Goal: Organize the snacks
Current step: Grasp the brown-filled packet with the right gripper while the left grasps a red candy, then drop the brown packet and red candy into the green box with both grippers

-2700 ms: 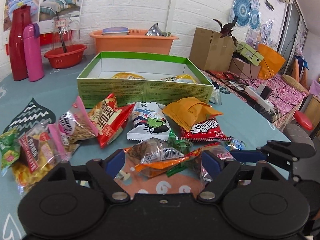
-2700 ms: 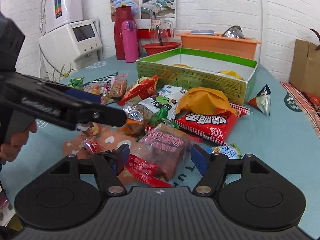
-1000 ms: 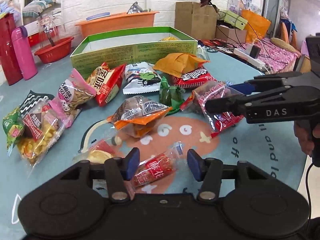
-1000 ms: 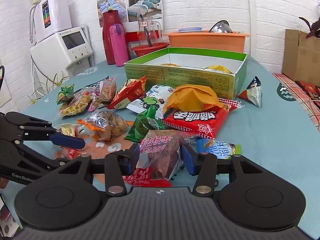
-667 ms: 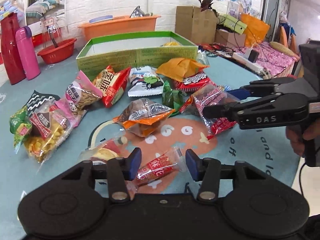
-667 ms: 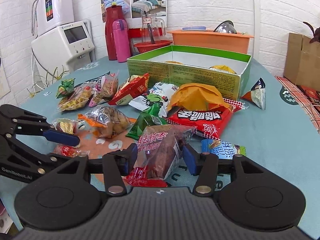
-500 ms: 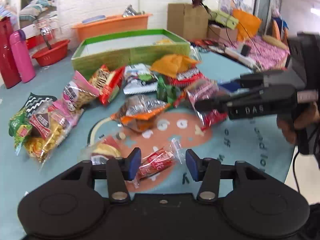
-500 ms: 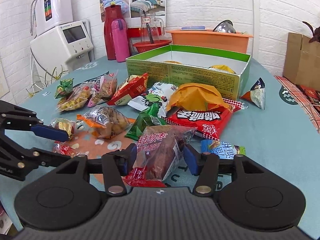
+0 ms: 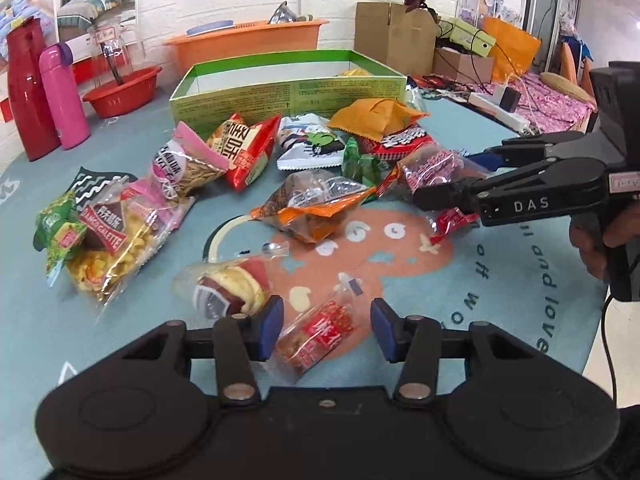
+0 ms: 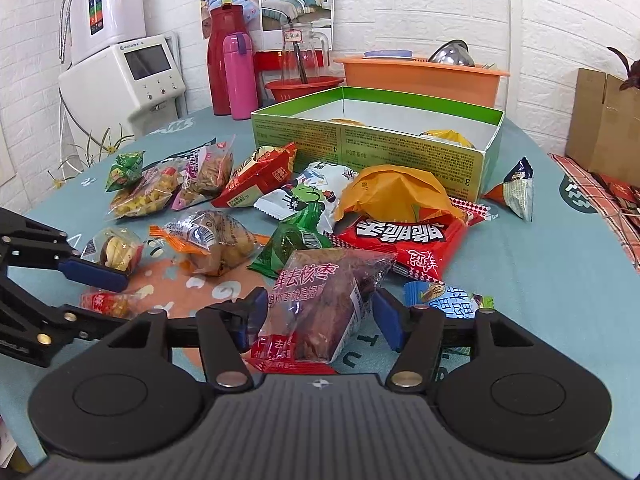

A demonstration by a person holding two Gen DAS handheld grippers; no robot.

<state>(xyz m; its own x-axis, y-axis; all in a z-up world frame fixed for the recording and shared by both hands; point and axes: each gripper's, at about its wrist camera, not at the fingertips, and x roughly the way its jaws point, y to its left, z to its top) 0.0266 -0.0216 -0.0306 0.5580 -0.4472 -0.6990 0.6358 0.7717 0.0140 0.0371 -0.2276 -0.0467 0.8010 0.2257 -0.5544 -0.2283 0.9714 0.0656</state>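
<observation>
Many snack packets lie on the teal table in front of an open green box (image 9: 288, 94), which also shows in the right wrist view (image 10: 368, 140). My left gripper (image 9: 326, 330) is open around a small red packet (image 9: 320, 334) that lies on the table between the pads. My right gripper (image 10: 320, 314) is shut on a clear bag of dark dates (image 10: 320, 300); it also shows in the left wrist view (image 9: 452, 196) with the bag (image 9: 432, 164) pinched. The left gripper shows at the left of the right wrist view (image 10: 100, 284).
A red bottle (image 9: 28, 88) and a pink bottle (image 9: 64, 96) stand far left. A red bowl (image 9: 120, 96) and an orange basket (image 9: 248, 40) sit behind the box. An orange packet (image 9: 316, 208) and a bun packet (image 9: 224, 288) lie near my left gripper.
My left gripper pulled back from the orange packet and came down around the small red packet. My right gripper narrowed onto the date bag and raised it a little.
</observation>
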